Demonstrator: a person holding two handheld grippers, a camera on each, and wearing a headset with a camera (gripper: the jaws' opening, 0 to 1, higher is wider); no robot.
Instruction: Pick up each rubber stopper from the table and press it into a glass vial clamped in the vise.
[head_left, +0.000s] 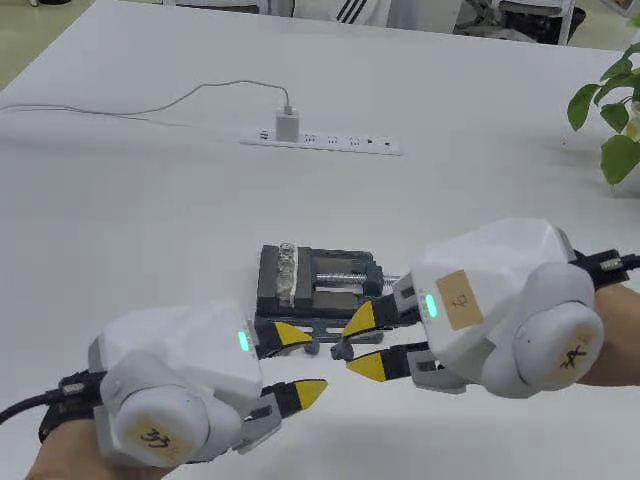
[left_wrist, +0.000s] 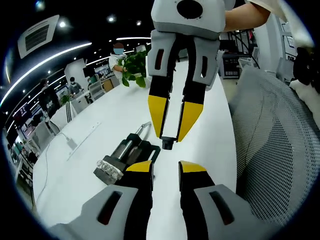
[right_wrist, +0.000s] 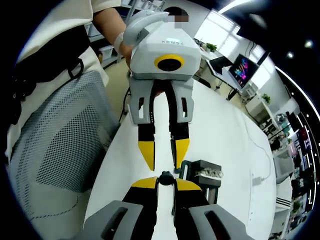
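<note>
The right tongs grip a dark rubber stopper just beside the vise, the left tongs hang narrowly open and empty nearby, and the clamped glass vials look unstoppered, so the pressing seems not yet done.

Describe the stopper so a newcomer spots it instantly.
On the white table, find the dark vise at centre. In front of it, the right gripper pinches the rubber stopper: a small black plug between yellow tips, unlike the clear vials clamped in the vise.
</note>
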